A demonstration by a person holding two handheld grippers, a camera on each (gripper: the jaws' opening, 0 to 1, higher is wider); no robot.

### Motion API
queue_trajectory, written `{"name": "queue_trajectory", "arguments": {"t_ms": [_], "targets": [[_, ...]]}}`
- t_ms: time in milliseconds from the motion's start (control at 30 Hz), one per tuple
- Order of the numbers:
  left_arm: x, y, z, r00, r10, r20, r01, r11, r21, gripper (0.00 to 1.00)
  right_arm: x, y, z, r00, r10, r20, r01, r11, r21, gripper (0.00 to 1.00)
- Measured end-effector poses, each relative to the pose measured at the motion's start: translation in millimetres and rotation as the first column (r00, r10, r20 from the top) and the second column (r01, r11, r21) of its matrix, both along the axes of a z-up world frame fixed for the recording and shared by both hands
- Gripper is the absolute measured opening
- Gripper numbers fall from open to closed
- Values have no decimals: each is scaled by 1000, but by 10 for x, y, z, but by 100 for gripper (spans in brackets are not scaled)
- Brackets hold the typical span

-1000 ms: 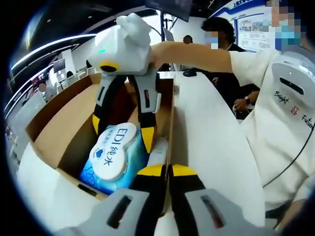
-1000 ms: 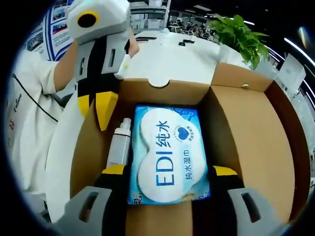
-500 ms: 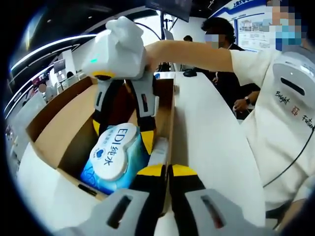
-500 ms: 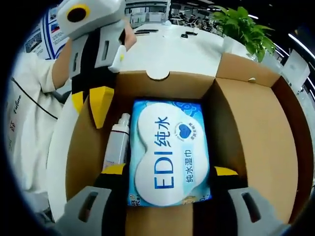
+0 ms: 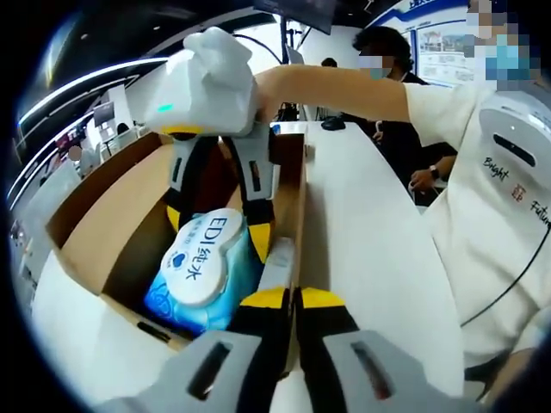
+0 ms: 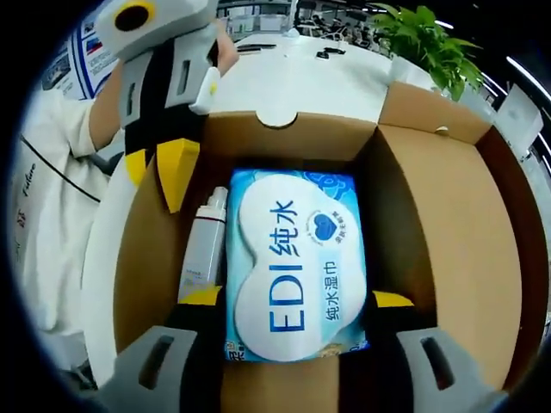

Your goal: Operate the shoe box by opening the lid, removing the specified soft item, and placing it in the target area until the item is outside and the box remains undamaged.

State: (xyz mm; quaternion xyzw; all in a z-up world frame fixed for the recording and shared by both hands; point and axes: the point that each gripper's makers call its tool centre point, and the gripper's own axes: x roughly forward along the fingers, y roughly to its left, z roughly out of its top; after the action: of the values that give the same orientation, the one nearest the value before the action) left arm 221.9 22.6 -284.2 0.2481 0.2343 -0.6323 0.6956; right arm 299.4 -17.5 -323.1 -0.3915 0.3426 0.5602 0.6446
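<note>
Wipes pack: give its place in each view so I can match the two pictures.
Left gripper view: wipes pack lies lower left of centre, in the box, between the right tool's jaws.
Right gripper view: wipes pack fills the centre, on the box floor, between this view's own jaws.
Shared landmark: the white bottle lying beside the pack.

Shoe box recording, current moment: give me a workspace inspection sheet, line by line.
Surface: white table, box standing on it.
Job's things: cardboard shoe box, lid open; blue wet wipes pack lying flat inside.
Clutter: white bottle beside the pack.
Grippers: right gripper open, jaws astride the pack; left gripper shut, at the box's edge.
Cables: thin black cord across the person's shirt.
Surroundings: potted plant, other people, wall posters.
</note>
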Motion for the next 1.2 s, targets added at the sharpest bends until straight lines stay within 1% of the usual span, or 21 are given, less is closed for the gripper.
{"name": "queue_trajectory", "arguments": {"t_ms": [100,200,233,333,433,633,767,867,933,1000,1200], "targets": [[0,-1,2,1000,1,0,-1,1000,-3,3,-15,-68,-6,1000,-8,-3,8,1000,-13,67],[-1,-2,1,1000,0,0,0,1000,-1,3,-30,-136,-14,1000,-12,-4,12,999,-44,67],[-1,-3,0,1000,-1,-1,1,1000,0,3,-41,-201,-21,1000,-18,-10,17,997,-82,67],[-1,-3,0,1000,0,-1,0,1000,1,3,-47,-266,-34,1000,-21,-8,20,991,-130,67],[-3,-3,1,1000,0,-1,0,1000,-1,3,-51,-296,-38,1000,-24,-8,23,989,-147,67],[-9,0,-6,1000,-3,-7,3,1000,8,3,-81,-424,-56,1000,-2,-8,0,980,-198,67],[-9,1,-5,1000,-4,-6,4,1000,6,3,-80,-432,-64,1000,-4,-5,3,977,-214,67],[-11,1,-6,1000,-3,-6,3,1000,8,3,-80,-434,-92,1000,-6,-1,6,968,-252,68],[-10,2,-7,1000,-3,-6,3,1000,10,3,-8,-436,-107,1000,-17,-7,15,963,-271,69],[-10,3,-7,1000,-2,-7,2,1000,11,3,5,-458,-141,1000,-22,-16,17,958,-286,70],[-13,1,-5,1000,-1,-4,1,1000,8,3,-30,-483,-178,1000,-23,-20,16,951,-310,73]]}}
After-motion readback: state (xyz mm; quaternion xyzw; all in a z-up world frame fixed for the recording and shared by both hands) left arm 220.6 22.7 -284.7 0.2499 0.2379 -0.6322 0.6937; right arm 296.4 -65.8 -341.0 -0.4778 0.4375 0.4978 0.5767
